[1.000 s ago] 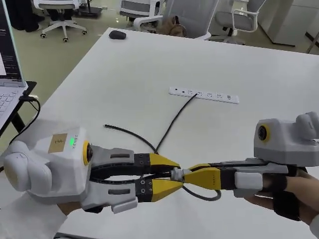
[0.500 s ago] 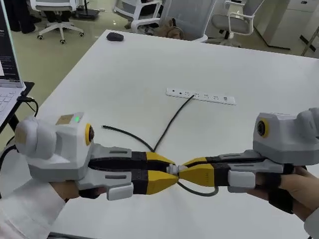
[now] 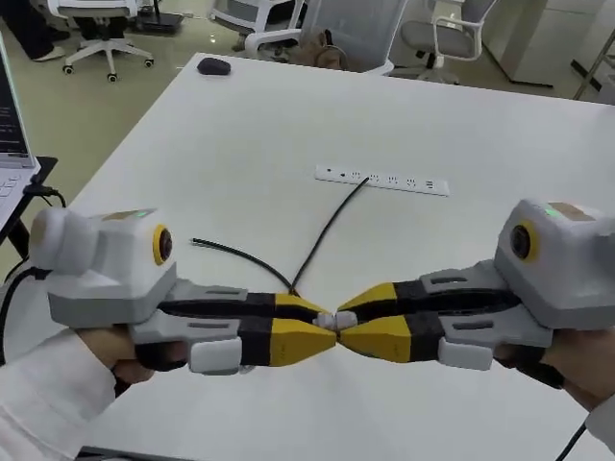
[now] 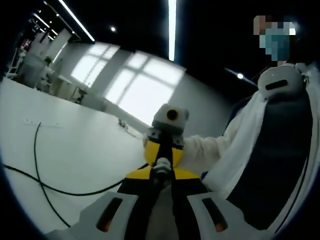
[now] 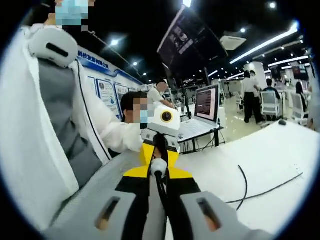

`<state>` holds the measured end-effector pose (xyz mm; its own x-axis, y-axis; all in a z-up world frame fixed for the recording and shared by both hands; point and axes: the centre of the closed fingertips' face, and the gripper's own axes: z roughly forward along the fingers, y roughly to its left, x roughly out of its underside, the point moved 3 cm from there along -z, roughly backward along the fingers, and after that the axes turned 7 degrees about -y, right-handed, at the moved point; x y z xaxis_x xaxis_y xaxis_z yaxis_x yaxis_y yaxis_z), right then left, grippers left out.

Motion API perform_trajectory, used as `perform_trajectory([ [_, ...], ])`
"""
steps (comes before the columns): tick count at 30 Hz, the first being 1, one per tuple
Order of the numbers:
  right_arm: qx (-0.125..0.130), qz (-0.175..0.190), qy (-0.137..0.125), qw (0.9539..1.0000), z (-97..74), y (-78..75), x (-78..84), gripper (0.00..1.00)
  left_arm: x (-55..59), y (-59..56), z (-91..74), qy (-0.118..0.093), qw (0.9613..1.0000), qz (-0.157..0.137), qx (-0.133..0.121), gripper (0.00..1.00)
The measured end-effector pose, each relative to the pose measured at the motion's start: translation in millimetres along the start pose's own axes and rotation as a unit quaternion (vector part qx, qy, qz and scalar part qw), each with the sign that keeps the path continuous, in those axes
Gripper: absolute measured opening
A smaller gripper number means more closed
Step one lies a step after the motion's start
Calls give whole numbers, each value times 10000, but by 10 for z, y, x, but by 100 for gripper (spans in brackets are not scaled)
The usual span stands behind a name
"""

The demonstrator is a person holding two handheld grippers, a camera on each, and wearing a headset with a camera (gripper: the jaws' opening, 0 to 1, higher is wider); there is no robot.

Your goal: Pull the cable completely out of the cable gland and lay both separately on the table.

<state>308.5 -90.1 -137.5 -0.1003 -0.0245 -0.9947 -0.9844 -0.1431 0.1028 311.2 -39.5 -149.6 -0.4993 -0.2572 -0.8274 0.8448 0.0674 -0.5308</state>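
White table (image 3: 288, 115): left gripper (image 3: 325, 325) was pinched shut on the cable gland (image 3: 335, 320), right gripper (image 3: 346, 325) clamped the cable (image 5: 161, 191) right beside it; poster (image 5: 107, 90) text unreadable.

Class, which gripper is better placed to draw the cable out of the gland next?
The right gripper, probably: the black cable runs back between its jaws behind the white cable gland, whose other end the left gripper pinches.

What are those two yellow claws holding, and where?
The cable gland, pinched between both tips: left gripper on one end, right gripper on the other.
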Motion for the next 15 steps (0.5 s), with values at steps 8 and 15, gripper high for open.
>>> perform_trajectory([
  [8, -45, -663, 90, 9977, 25, -13, 39, 11, -10, -7, -25, 130, 9989, 447, -39, 15],
  [15, 221, 737, -322, 9965, -16, -82, 22, 29, -35, -32, -24, 416, 9802, 1936, -90, 15],
])
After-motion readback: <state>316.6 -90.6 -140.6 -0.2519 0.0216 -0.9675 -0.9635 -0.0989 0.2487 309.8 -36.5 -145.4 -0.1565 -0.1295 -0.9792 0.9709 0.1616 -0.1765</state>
